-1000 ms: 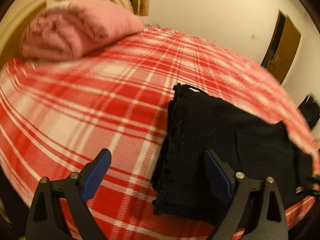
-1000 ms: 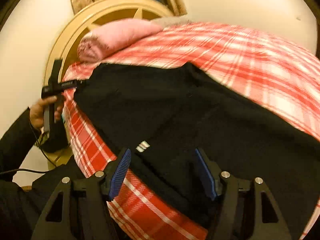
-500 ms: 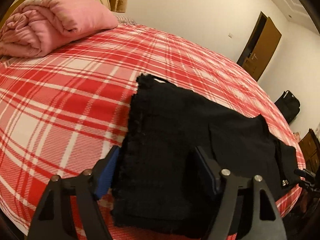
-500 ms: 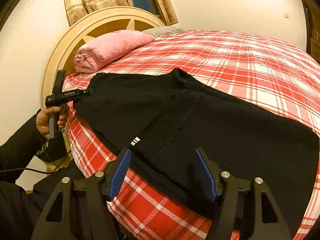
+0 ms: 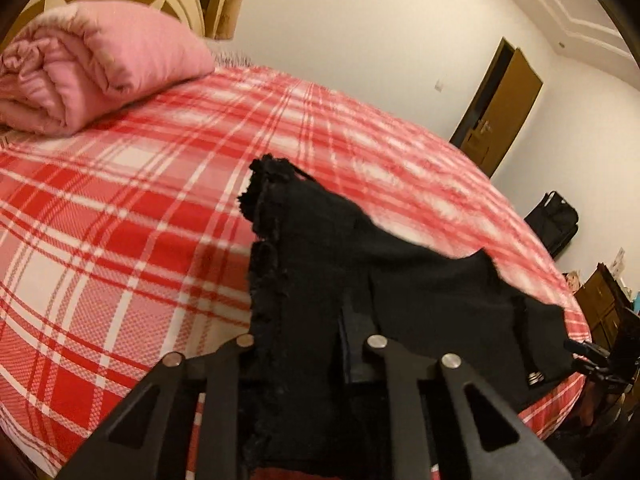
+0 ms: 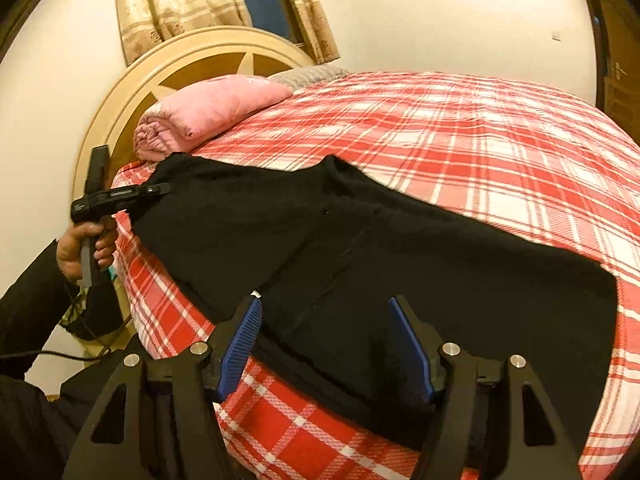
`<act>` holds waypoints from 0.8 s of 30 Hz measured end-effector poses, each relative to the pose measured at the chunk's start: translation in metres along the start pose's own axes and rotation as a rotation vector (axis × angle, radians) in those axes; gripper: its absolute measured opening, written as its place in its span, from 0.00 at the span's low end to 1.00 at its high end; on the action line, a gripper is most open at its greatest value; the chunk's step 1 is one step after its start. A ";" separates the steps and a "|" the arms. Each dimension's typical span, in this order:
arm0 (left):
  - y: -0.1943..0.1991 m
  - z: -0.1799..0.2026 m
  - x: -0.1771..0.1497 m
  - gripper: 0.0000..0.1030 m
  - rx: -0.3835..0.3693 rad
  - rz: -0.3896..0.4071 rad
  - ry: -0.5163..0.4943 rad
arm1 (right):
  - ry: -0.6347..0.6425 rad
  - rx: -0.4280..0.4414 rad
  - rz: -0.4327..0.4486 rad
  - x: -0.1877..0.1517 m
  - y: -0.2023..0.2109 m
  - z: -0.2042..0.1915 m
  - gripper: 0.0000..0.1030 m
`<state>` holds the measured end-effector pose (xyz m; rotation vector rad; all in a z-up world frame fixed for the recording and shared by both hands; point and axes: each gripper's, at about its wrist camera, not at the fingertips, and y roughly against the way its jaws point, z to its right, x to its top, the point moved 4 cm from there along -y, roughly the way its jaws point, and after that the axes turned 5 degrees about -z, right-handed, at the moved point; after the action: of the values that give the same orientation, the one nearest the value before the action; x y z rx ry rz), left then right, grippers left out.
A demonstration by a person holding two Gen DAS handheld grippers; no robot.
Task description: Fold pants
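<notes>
Two grippers work on the black pants (image 6: 400,248), which lie across the lower half of the red plaid bed (image 6: 480,140). At bottom centre of its view, the left gripper (image 5: 304,344) has pinched a raised fold of the pants. The right gripper (image 6: 326,340) stands wide apart over the cloth. A pink blanket (image 5: 88,72) sits upper left.

A home bedroom: a bed (image 6: 480,152) under a red-and-white plaid cover, a rolled pink quilt (image 5: 92,72) against its rounded cream headboard (image 6: 180,64), patterned curtains (image 6: 168,4) behind, and a brown wooden door (image 5: 504,108).
</notes>
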<state>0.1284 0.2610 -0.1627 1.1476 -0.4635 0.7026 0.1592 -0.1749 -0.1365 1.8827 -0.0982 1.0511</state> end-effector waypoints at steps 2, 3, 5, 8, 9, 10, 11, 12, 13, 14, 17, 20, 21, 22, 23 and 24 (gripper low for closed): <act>0.009 0.010 0.006 0.19 -0.019 0.020 -0.001 | -0.008 -0.010 0.013 0.002 0.005 0.004 0.65; 0.012 0.013 0.008 0.19 -0.031 0.025 0.002 | -0.013 -0.013 0.020 0.003 0.008 0.007 0.65; 0.021 0.027 0.015 0.19 -0.054 0.044 -0.009 | -0.021 -0.027 0.030 0.004 0.014 0.012 0.65; 0.033 0.056 0.023 0.19 -0.094 0.062 -0.047 | -0.031 -0.050 0.043 0.005 0.022 0.021 0.65; 0.036 0.067 0.025 0.18 -0.114 0.063 -0.059 | -0.034 -0.058 0.047 0.005 0.026 0.023 0.65; 0.040 0.082 0.028 0.18 -0.136 0.069 -0.077 | -0.037 -0.067 0.050 0.005 0.029 0.027 0.65; 0.043 0.098 0.031 0.18 -0.154 0.074 -0.101 | -0.037 -0.077 0.053 0.005 0.033 0.030 0.65; 0.044 0.113 0.033 0.18 -0.173 0.074 -0.122 | -0.038 -0.088 0.056 0.005 0.036 0.033 0.65; 0.045 0.125 0.034 0.18 -0.190 0.073 -0.139 | -0.040 -0.103 0.059 0.005 0.041 0.038 0.65; 0.044 0.140 0.035 0.18 -0.205 0.069 -0.164 | -0.043 -0.112 0.062 0.004 0.045 0.042 0.65; 0.036 0.187 0.035 0.18 -0.249 0.035 -0.240 | -0.065 -0.147 0.079 0.001 0.060 0.059 0.65; 0.025 0.238 0.030 0.18 -0.296 -0.009 -0.332 | -0.106 -0.172 0.094 -0.004 0.073 0.079 0.65; 0.021 0.254 0.027 0.18 -0.310 -0.026 -0.362 | -0.122 -0.180 0.097 -0.007 0.077 0.086 0.65; 0.015 0.271 0.024 0.18 -0.319 -0.042 -0.394 | -0.133 -0.187 0.097 -0.009 0.079 0.091 0.65; 0.010 0.289 0.021 0.18 -0.330 -0.059 -0.424 | -0.145 -0.194 0.093 -0.013 0.081 0.097 0.65; 0.006 0.299 0.017 0.18 -0.338 -0.072 -0.440 | -0.153 -0.202 0.091 -0.015 0.083 0.102 0.65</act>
<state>0.1414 -0.0121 -0.0410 0.9880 -0.8729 0.2876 0.1744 -0.3032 -0.1089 1.7849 -0.3686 0.9204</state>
